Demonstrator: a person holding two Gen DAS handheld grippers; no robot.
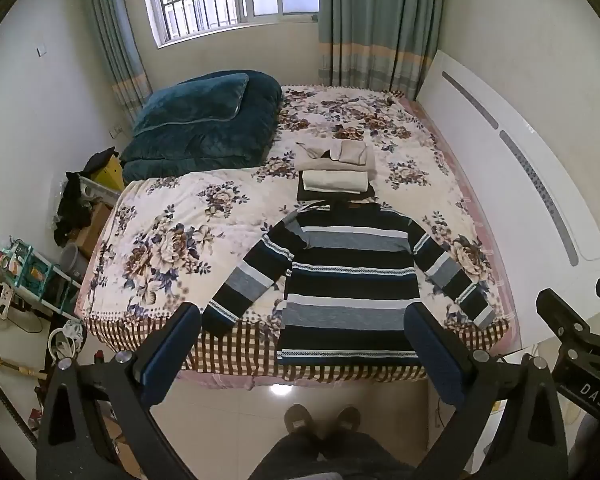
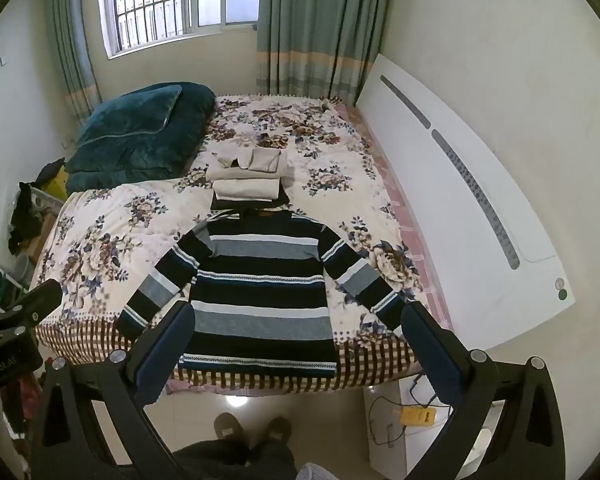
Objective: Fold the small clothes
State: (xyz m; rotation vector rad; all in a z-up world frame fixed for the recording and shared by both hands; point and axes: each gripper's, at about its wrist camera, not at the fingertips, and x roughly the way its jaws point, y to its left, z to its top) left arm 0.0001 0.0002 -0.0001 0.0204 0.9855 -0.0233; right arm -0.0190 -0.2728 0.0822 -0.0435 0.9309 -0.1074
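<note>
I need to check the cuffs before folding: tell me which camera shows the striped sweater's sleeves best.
The left wrist view. There the striped sweater lies flat on the bed with both sleeves visible to the cuffs. In the right wrist view the sweater is centred, but the right claw fingers cover both cuff ends.
</note>
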